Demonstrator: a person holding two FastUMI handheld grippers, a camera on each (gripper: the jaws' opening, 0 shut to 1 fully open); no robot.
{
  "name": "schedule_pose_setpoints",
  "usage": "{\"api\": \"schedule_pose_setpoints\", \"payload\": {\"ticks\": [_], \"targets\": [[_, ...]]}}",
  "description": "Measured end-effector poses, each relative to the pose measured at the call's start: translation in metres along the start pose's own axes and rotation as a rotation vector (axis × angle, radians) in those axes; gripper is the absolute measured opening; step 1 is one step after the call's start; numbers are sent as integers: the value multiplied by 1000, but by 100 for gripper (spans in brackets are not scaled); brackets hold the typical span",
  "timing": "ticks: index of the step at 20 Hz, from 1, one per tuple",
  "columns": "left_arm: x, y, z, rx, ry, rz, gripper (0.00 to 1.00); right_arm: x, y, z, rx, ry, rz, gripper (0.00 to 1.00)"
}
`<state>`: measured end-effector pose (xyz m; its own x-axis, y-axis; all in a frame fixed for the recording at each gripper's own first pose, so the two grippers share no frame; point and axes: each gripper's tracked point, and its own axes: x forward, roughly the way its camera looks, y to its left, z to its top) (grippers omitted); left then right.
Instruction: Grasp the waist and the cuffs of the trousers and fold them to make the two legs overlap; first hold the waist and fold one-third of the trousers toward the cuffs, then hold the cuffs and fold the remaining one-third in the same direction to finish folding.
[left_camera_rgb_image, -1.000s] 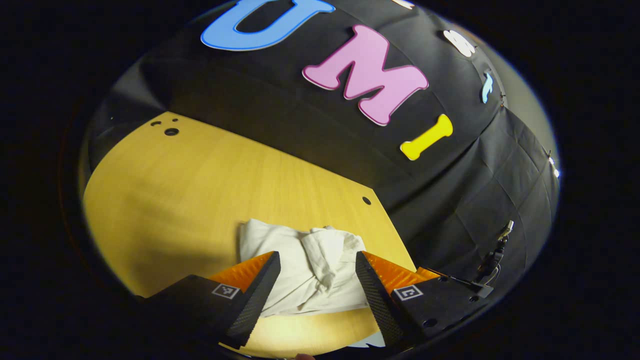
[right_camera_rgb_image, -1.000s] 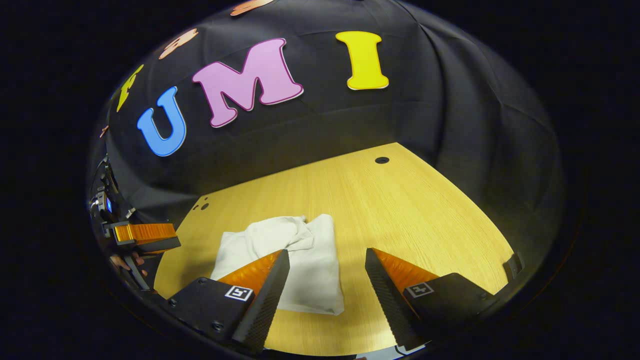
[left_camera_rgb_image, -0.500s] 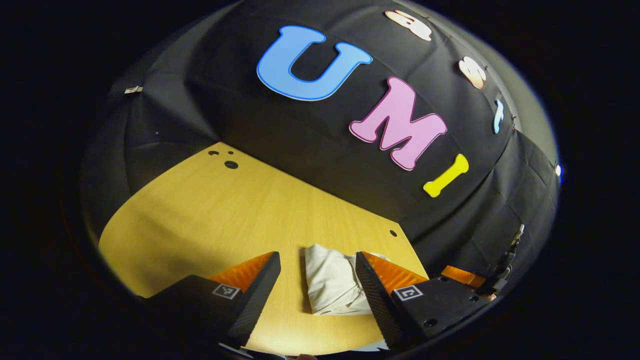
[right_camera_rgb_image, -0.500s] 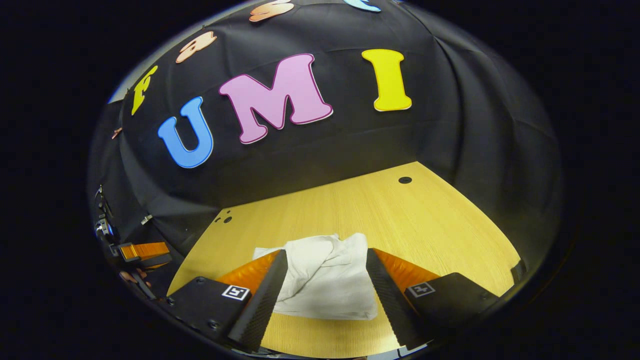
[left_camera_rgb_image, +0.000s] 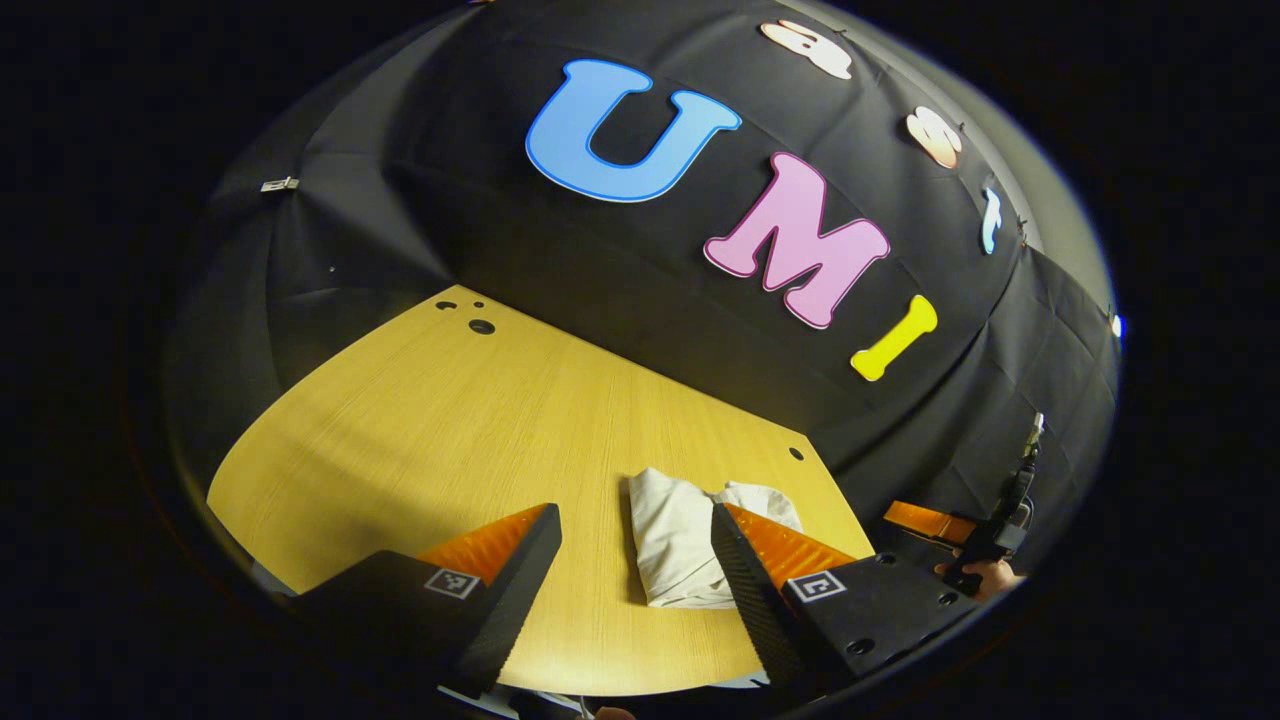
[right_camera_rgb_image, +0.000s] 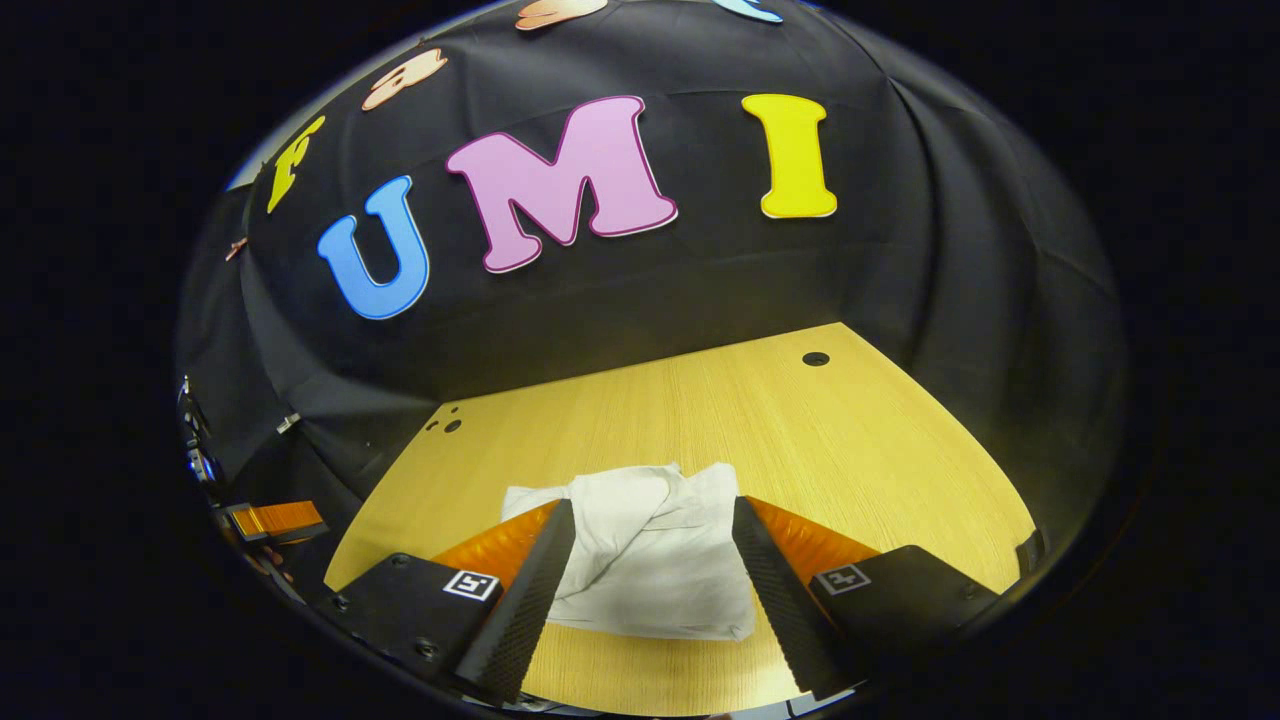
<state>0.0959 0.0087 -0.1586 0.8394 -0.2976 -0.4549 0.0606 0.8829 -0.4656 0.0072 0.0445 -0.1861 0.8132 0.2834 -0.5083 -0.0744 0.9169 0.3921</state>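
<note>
The white trousers (right_camera_rgb_image: 650, 560) lie folded into a small, rumpled bundle on the wooden table (right_camera_rgb_image: 800, 430). In the right gripper view my right gripper (right_camera_rgb_image: 650, 590) hovers open above the table's near edge, the bundle showing between its fingers without touching them. In the left gripper view the trousers (left_camera_rgb_image: 680, 545) sit to the right, partly behind the right finger. My left gripper (left_camera_rgb_image: 635, 590) is open with nothing held, over bare wood. The right gripper (left_camera_rgb_image: 925, 520) and the hand holding it appear at the far right of the left gripper view; the left gripper (right_camera_rgb_image: 270, 518) appears at the far left of the right gripper view.
Small round holes mark the table's far corners (left_camera_rgb_image: 481, 326) (right_camera_rgb_image: 815, 358). Black cloth walls close in behind and beside the table. Bare wood stretches left of the bundle in the left gripper view and right of it in the right gripper view.
Both grippers have drawn back and up from the folded trousers, which stay on the table. The left gripper has swung left, so the bundle now sits to its right.
</note>
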Motion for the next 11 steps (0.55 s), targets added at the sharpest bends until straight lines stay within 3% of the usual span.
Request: {"api": "schedule_pose_setpoints", "payload": {"ticks": [6,7,8,11], "targets": [[-6,6,-2,5,-2,7,96,-3,10,-6,-8,5,2,98],[-7,6,-2,6,-4,8,91,-4,10,-8,-10,7,2,98],[-7,6,-1,4,-5,10,96,-4,9,-7,-13,8,1,98],[-9,7,-4,-8,-3,21,96,-2,5,-5,2,14,-5,98]]}}
